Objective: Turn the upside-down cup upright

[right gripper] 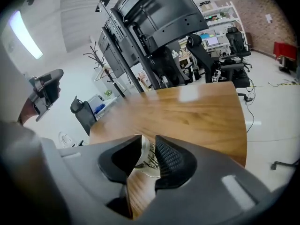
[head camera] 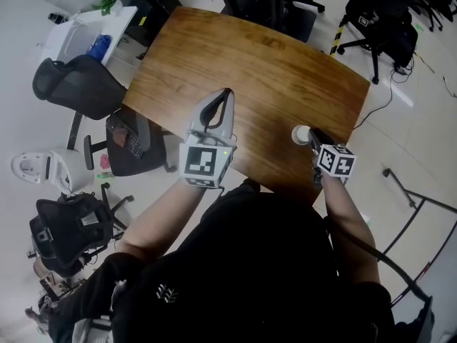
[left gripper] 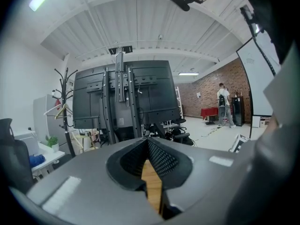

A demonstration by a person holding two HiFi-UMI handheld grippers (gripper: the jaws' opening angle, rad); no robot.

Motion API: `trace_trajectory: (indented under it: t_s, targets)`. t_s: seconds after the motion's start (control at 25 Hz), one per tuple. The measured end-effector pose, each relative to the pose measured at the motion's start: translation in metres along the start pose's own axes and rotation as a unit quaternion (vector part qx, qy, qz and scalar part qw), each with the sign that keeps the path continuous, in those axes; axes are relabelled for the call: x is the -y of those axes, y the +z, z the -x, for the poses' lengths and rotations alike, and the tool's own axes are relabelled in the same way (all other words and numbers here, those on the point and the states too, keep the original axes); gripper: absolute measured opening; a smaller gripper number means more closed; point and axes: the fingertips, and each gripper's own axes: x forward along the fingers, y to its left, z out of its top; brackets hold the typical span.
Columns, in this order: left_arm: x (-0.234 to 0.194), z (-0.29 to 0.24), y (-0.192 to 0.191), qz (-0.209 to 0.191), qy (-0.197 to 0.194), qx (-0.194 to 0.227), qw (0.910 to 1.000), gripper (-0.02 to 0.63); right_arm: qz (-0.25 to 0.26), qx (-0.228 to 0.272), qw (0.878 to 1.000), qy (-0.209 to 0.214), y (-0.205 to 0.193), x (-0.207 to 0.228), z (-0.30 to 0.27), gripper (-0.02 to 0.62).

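Note:
A small white cup (head camera: 300, 134) with a dark print stands on the wooden table (head camera: 271, 63) near its front right edge; in the head view its round white top faces up. My right gripper (head camera: 310, 137) reaches down to it from the right. In the right gripper view the cup (right gripper: 146, 159) sits between the jaw tips of that gripper (right gripper: 147, 143), which stand apart around it without a clear squeeze. My left gripper (head camera: 227, 93) hovers over the table's middle front, tips together and empty; in its own view that gripper (left gripper: 147, 143) shows only a strip of table between the jaws.
Black office chairs (head camera: 75, 84) and a white desk (head camera: 86, 31) stand left of the table, another chair (head camera: 378, 23) at the back right. A large black screen stand (right gripper: 150, 27) rises beyond the far edge. A person (left gripper: 224, 104) stands far off.

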Motion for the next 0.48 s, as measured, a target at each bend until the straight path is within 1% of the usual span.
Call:
trace_trajectory:
  t_s: [0.16, 0.24, 0.32, 0.48]
  targets:
    - [0.0, 0.0, 0.001, 0.003, -0.001, 0.003, 1.0, 0.0, -0.026, -0.009, 1.0, 0.009, -0.002, 0.001, -0.006, 0.095]
    - [0.0, -0.001, 0.002, 0.004, -0.001, 0.005, 1.0, 0.0, -0.027, -0.009, 1.0, 0.011, -0.001, 0.001, -0.005, 0.092]
    - [0.0, -0.002, 0.002, 0.004, 0.0, 0.006, 1.0, 0.0, -0.004, -0.009, 1.0, 0.001, 0.002, 0.002, -0.003, 0.06]
    - [0.0, -0.003, 0.001, 0.004, 0.0, 0.006, 1.0, 0.0, 0.053, -0.004, 0.998, -0.031, 0.01, 0.007, 0.006, 0.043]
